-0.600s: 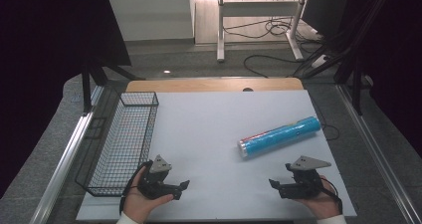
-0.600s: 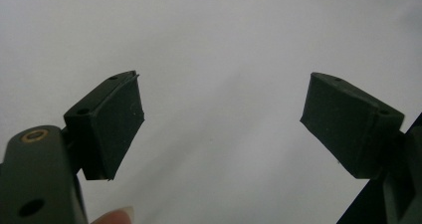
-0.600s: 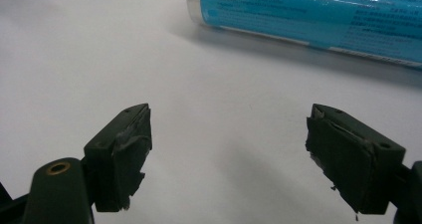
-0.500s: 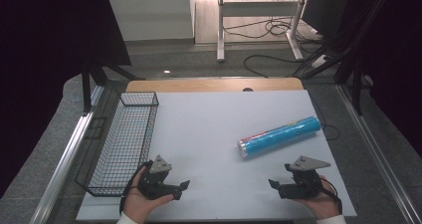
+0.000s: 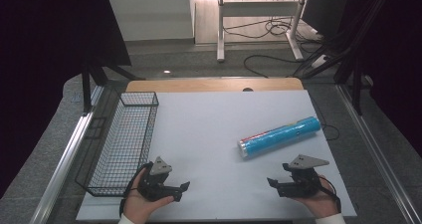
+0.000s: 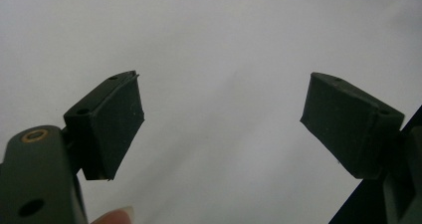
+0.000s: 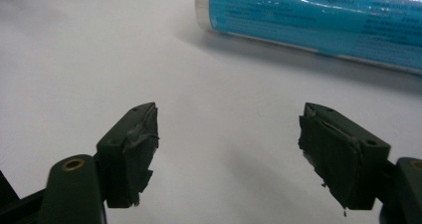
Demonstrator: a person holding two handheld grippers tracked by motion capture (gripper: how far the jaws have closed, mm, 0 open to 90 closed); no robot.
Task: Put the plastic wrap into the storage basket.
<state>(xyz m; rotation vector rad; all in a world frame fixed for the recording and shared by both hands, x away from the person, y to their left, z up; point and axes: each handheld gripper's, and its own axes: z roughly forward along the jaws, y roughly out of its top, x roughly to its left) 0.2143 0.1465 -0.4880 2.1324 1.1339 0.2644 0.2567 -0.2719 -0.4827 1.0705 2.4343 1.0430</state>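
A long blue tube (image 5: 278, 136) with a silver end cap lies slanted on the white table top (image 5: 214, 129), right of centre. In the right gripper view the blue tube (image 7: 318, 20) runs across the top, beyond the jaws. My right gripper (image 5: 270, 183) rests near the front right edge, just in front of the tube and apart from it; its jaws stand open with nothing between them (image 7: 229, 149). My left gripper (image 5: 184, 188) rests at the front left, beside the basket's near end, jaws open over bare table (image 6: 221, 119).
A black wire basket (image 5: 122, 144) stands along the left edge of the table, with nothing visible inside it. A strip of wood (image 5: 214, 84) borders the far edge. Cables and a desk frame lie on the floor beyond.
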